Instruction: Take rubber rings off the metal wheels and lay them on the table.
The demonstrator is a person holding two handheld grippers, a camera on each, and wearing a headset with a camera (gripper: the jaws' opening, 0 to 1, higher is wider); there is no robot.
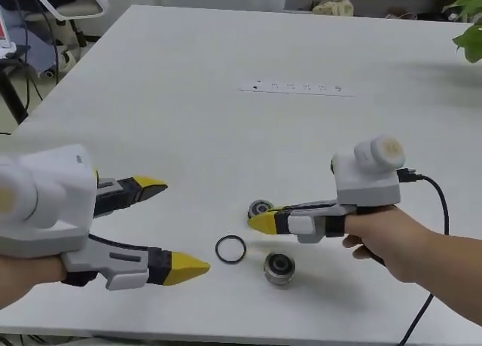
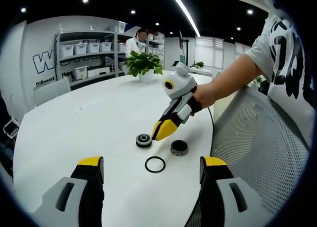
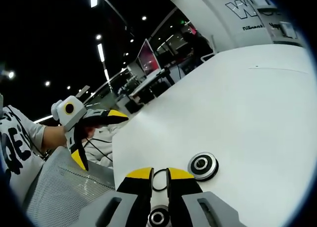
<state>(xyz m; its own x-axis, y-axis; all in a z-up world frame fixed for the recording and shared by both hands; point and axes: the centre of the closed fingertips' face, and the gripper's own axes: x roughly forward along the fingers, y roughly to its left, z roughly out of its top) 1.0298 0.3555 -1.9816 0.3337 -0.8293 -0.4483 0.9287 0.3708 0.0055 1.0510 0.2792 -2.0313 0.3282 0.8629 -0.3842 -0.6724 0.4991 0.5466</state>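
Currently left gripper point(image 1: 177, 225) jaws wide apart, empty, tips near the loose rubber ring point(image 1: 230, 249) lying flat on the table point(image 1: 226, 135). Right gripper point(image 1: 260, 221) jaws nearly closed, empty, tips just beside far metal wheel point(image 1: 260, 208); near metal wheel point(image 1: 279, 268) just beside the ring

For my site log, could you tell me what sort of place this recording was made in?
Probably an open-plan office or lab workspace: a large white table, wall shelving stacked with storage bins, and a potted plant under recessed ceiling lights.
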